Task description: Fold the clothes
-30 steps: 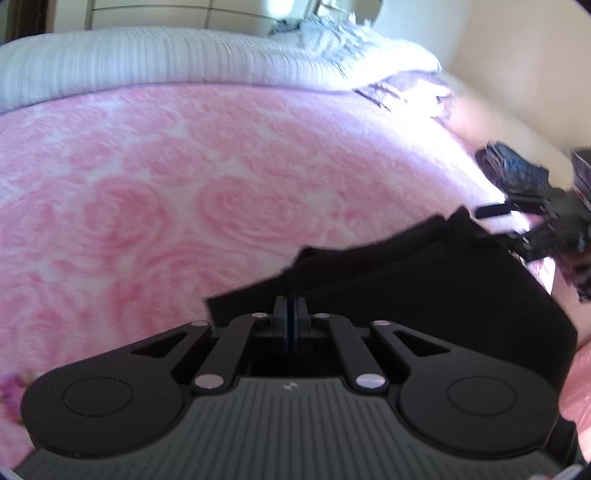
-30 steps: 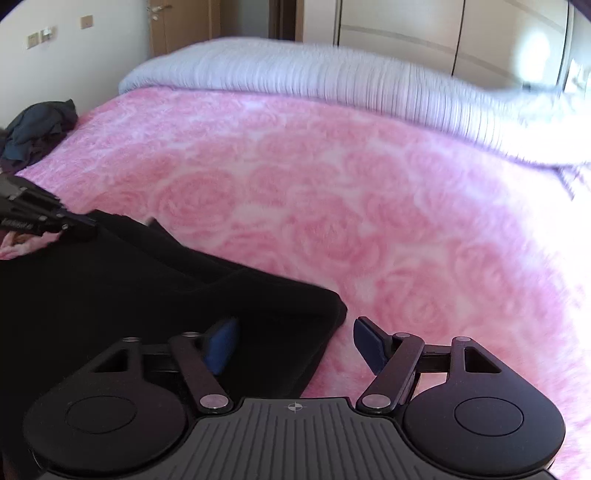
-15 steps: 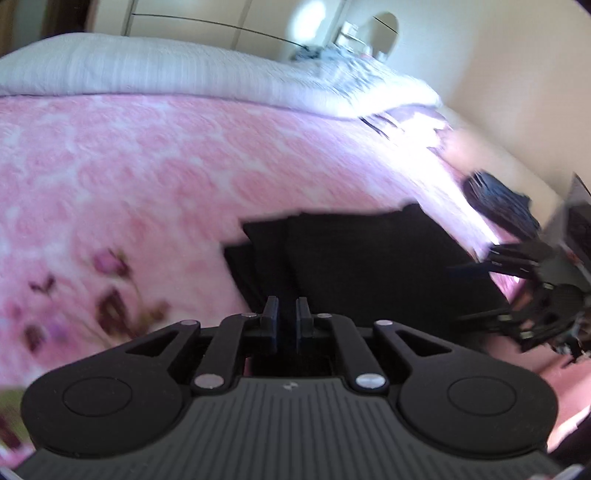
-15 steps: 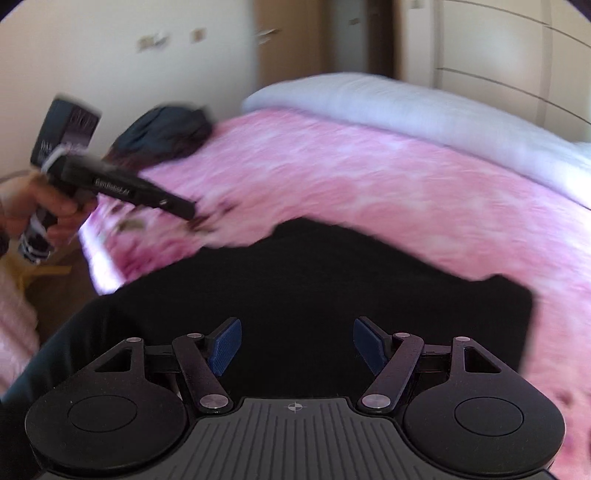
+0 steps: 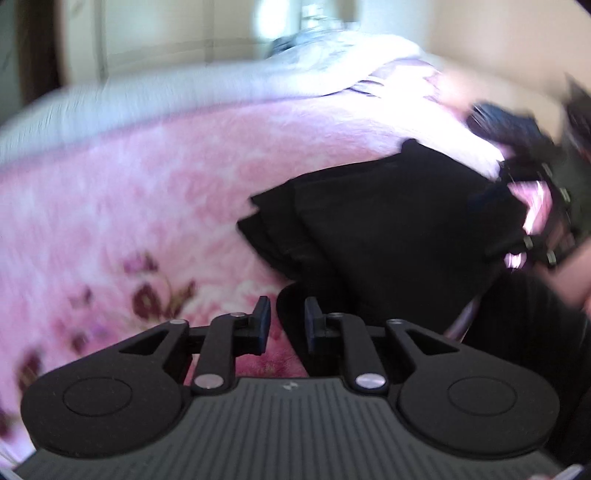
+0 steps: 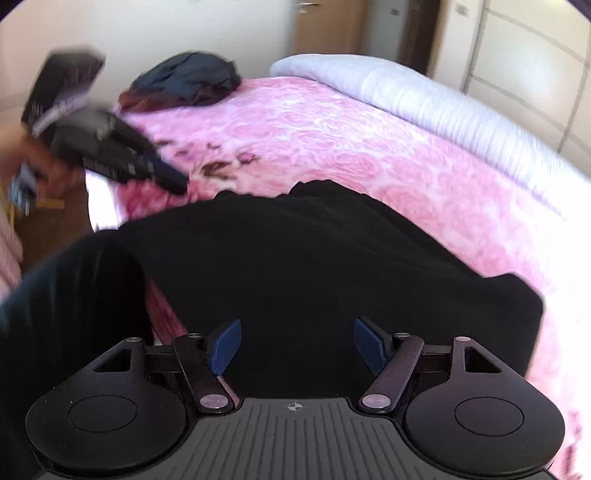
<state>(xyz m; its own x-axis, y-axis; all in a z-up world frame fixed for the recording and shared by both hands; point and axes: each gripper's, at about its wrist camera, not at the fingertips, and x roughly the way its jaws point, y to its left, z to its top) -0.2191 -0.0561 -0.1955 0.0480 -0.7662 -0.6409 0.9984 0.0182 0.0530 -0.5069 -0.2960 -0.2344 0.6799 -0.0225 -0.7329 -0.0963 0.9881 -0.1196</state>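
A folded black garment (image 5: 388, 229) lies near the front edge of the pink rose-patterned bed; it fills the middle of the right wrist view (image 6: 314, 266). My left gripper (image 5: 284, 325) is partly open and empty, just in front of the garment's near corner. It also shows at the left of the right wrist view (image 6: 122, 155), beside the garment's left edge. My right gripper (image 6: 297, 345) is wide open and empty above the garment's near edge. It appears blurred at the right of the left wrist view (image 5: 535, 206).
A pile of dark clothes (image 6: 188, 79) lies at the bed's far left corner. A white striped bolster (image 6: 424, 99) runs along the head of the bed. Wardrobe doors (image 6: 528, 40) and a wooden door (image 6: 325, 26) stand behind. The bedspread (image 6: 351, 144) has dark flowers near its edge.
My left gripper let go of the garment's corner, opened a little and drew back. The right gripper stayed open and swung over the garment. The garment now lies folded flat.
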